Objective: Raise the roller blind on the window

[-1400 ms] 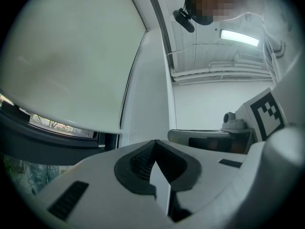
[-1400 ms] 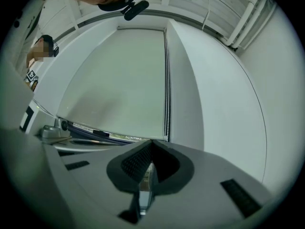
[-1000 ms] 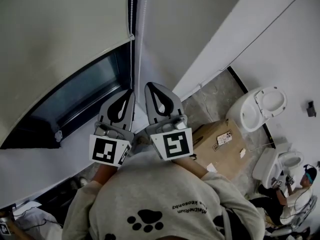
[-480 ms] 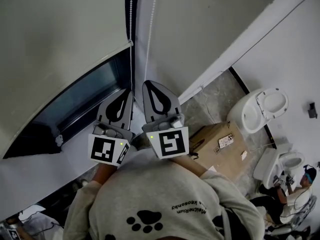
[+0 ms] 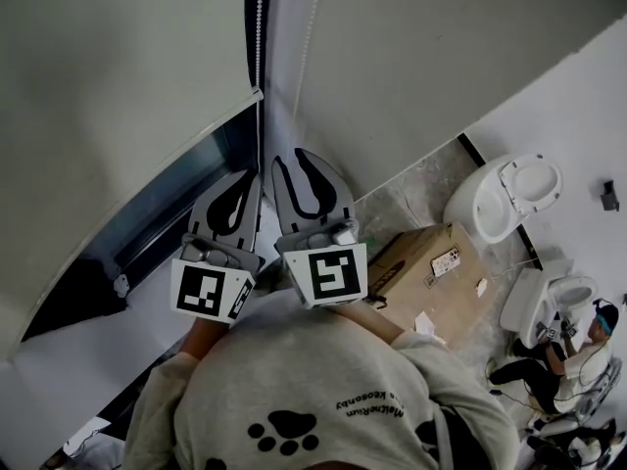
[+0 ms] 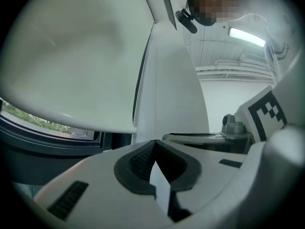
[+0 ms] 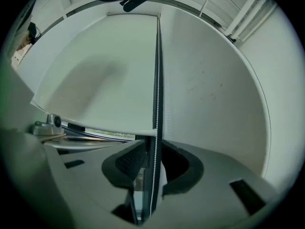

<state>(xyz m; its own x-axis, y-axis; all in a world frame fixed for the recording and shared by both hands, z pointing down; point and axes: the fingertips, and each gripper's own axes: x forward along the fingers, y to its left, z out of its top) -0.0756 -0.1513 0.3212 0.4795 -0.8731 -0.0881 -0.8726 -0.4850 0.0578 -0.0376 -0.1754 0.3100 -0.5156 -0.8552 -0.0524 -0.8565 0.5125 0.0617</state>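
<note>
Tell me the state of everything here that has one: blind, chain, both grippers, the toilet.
Pale fabric roller blind: partly raised, window glass showing below.
Left gripper: shut, nothing held.
Right gripper: open, not gripping.
White bead chain: hanging straight, passing between the right gripper's jaws.
White toilet: lid up.

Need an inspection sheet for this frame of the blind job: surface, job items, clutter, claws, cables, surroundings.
Surface: no table; white wall below the window.
Job's things: roller blind lowered, a strip of window glass showing under its bottom bar; bead chain hangs at the blind's edge.
Clutter: cardboard box on the floor, small items on top.
Grippers: left claw tips together, nothing made out between them; right claw jaws apart, the bead chain running between them.
Cables: nothing seen besides the chain.
Surroundings: toilet and second toilet standing on the floor; seated person beyond them.
</note>
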